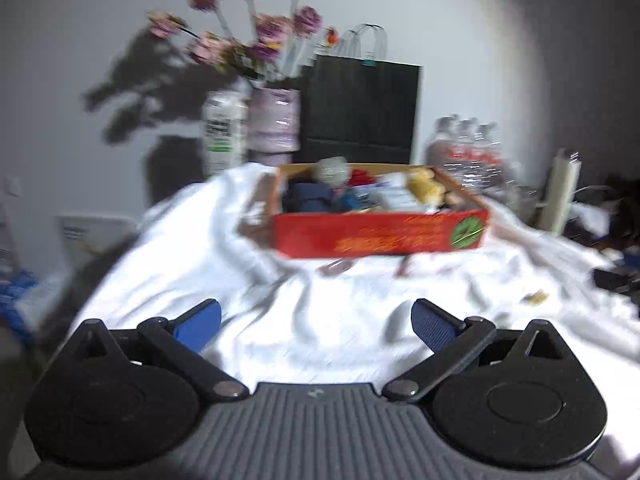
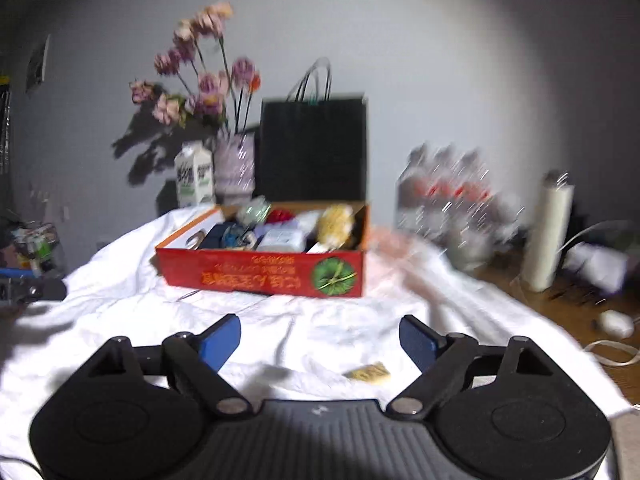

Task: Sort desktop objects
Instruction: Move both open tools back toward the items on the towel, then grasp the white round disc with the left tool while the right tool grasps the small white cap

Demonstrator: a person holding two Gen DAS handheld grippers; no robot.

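A red cardboard box (image 1: 380,234) (image 2: 260,274) sits on a rumpled white cloth (image 1: 320,320) (image 2: 304,320), filled with several small items, among them a yellow plush toy (image 1: 424,188) (image 2: 338,220) and a dark blue bundle (image 1: 308,196). My left gripper (image 1: 316,326) hovers open over the cloth, well short of the box, with nothing between its blue pads. My right gripper (image 2: 320,340) is open too and empty. A small yellow packet (image 2: 370,372) (image 1: 536,298) lies on the cloth just beyond the right fingers. Two small items (image 1: 336,266) lie before the box.
Behind the box stand a black paper bag (image 1: 360,108) (image 2: 312,148), a vase of pink flowers (image 1: 276,120) (image 2: 234,164) and a milk carton (image 1: 222,132) (image 2: 194,178). A pack of water bottles (image 2: 448,200) and a white roll (image 2: 548,232) stand at the right on bare wood.
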